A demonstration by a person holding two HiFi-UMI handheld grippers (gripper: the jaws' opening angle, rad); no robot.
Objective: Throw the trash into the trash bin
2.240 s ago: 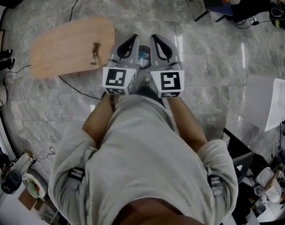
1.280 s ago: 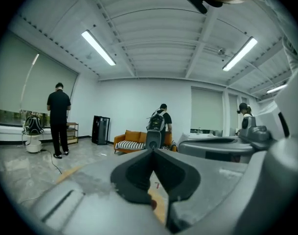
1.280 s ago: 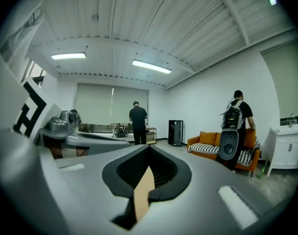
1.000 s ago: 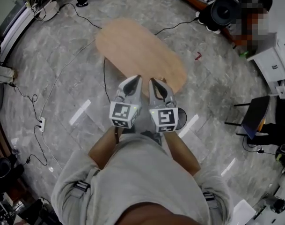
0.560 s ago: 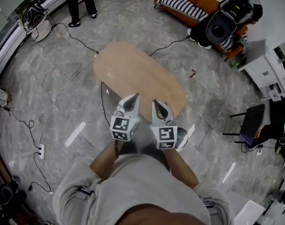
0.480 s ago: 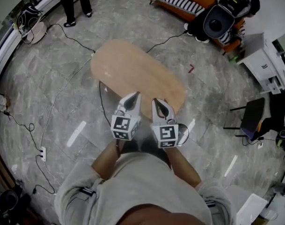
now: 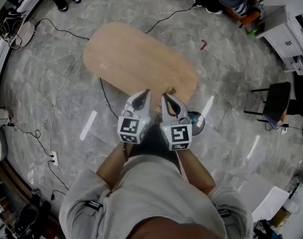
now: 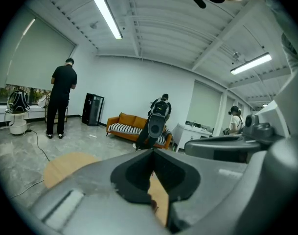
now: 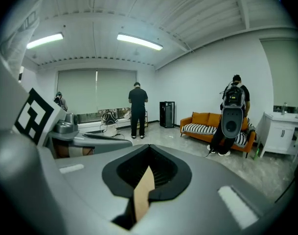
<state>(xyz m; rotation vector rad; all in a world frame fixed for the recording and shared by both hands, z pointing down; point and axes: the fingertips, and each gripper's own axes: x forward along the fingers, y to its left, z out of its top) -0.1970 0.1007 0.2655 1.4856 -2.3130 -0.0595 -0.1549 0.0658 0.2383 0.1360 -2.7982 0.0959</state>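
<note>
- From the head view, the left gripper (image 7: 145, 94) and right gripper (image 7: 165, 97) are side by side in front of the person's torso. Their tips are over the near edge of an oval wooden table (image 7: 136, 59).
- The left gripper view shows its jaws pressed together at the tips with nothing caught between them. Only a sliver of the tabletop shows through the gap behind the tips.
- The right gripper view shows the same: jaws clenched and empty, with a tan strip of table visible through the opening.
- Only the head view shows the round bin (image 7: 196, 125). It stands on the floor just beside the table's near end, partly hidden behind the right gripper, with something teal inside.
- A small brown object (image 7: 171, 90) sits at the table's near edge, just beyond the right gripper's tips. It is too small to identify.
- The head view also shows cables (image 7: 56, 108) trailing across the grey floor.
- Only the gripper views show the room at eye level: an orange sofa (image 8: 124, 126) and a person in black (image 8: 60, 99) standing with their back turned.
</note>
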